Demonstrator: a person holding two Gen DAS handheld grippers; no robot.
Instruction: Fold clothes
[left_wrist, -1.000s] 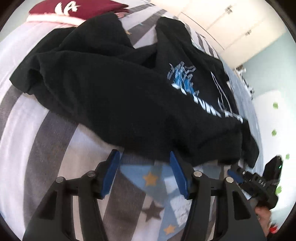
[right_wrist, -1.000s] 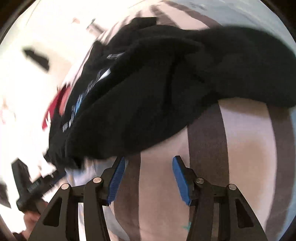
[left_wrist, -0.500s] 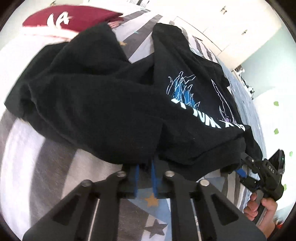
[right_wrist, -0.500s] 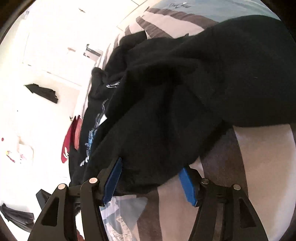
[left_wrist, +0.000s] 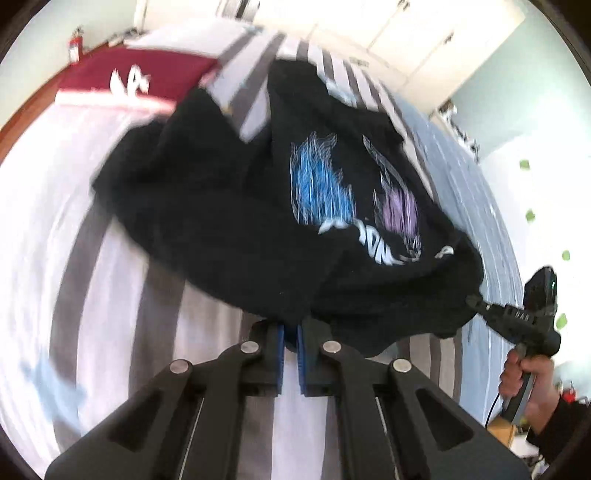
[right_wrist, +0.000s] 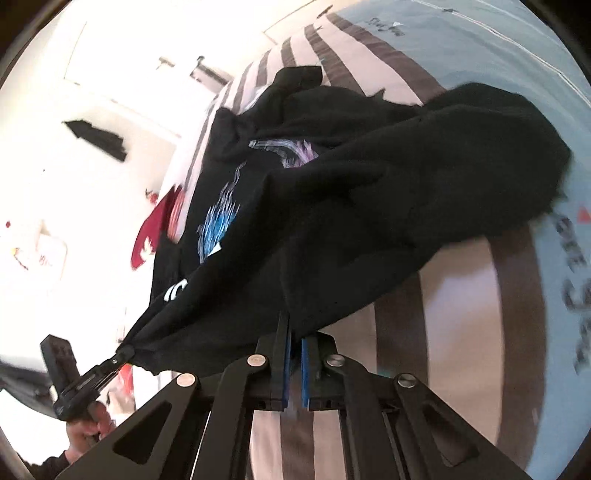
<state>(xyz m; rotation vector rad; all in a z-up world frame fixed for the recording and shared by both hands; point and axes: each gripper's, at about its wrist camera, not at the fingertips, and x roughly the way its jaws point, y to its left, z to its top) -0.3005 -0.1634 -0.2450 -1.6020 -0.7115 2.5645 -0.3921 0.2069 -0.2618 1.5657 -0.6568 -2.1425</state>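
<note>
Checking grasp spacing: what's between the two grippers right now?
Only the black T-shirt: its hem sags between the left gripper and the right gripper, both shut on it. Left wrist view shows it.

T-shirt (left_wrist: 229, 206) on the striped bedspread (left_wrist: 122, 295), pillow (left_wrist: 136, 79) behind it, near hem between both tools' pads.

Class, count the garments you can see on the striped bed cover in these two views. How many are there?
2. A black printed T-shirt lies crumpled mid-bed, its near hem pinched by both grippers. A maroon garment with white lettering lies beyond it. Others may be hidden underneath.
</note>
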